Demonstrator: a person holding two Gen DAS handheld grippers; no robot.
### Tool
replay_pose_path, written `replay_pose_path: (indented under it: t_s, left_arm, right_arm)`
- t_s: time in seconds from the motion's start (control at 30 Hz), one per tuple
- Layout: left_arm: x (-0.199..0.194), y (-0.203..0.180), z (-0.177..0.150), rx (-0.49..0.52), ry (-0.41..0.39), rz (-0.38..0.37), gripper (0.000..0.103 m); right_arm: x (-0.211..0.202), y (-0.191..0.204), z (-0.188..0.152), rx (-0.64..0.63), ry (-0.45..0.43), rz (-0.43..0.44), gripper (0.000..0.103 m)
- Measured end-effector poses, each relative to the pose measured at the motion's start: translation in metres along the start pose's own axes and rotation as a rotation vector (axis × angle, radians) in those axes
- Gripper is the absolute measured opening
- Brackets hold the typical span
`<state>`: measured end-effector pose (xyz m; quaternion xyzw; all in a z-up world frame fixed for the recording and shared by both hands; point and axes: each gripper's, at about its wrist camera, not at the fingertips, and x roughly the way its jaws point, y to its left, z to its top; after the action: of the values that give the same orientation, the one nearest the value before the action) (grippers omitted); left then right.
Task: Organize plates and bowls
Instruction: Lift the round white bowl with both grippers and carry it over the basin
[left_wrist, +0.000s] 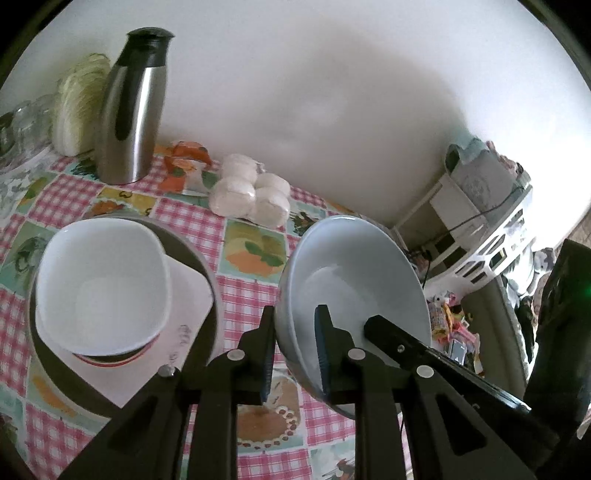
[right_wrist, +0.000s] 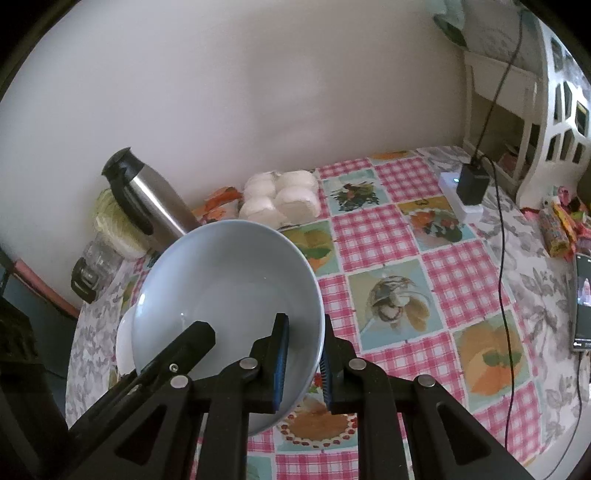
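On my far left the white square bowl (left_wrist: 101, 284) sits on a white plate (left_wrist: 188, 295), itself on a dark round tray (left_wrist: 207, 266); I take that as the stack I'm building, since like pieces go together there. Behind it the steel thermos (left_wrist: 129, 110) and the wrapped white buns (left_wrist: 251, 195) stand near the wall, out of the working lane.

Moving right, my left gripper (left_wrist: 295, 350) is clamped over the near rim of the pale blue bowl (left_wrist: 351, 280), one finger outside, one inside, so the bowl hangs tilted, mouth toward me, above the checked tablecloth (left_wrist: 251, 288). My right gripper (right_wrist: 301, 362) pinches the same rim (right_wrist: 314, 332) on its other side; I think two grips are there to steady a heavy bowl, though the contact is partly hidden. Further right lie a charger (right_wrist: 471, 184) and phone (right_wrist: 583, 302), well apart.
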<state>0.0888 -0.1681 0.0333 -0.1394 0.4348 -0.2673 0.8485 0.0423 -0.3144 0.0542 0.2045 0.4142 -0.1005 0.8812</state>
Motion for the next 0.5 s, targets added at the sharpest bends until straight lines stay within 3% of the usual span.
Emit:
replay_pose_path:
  t_s: [0.5]
  left_arm:
    - [-0.029, 0.046, 0.01, -0.088, -0.049, 0.023, 0.023]
  right_arm:
    - [0.008, 0.056, -0.006, -0.082, -0.001, 0.019, 0.017]
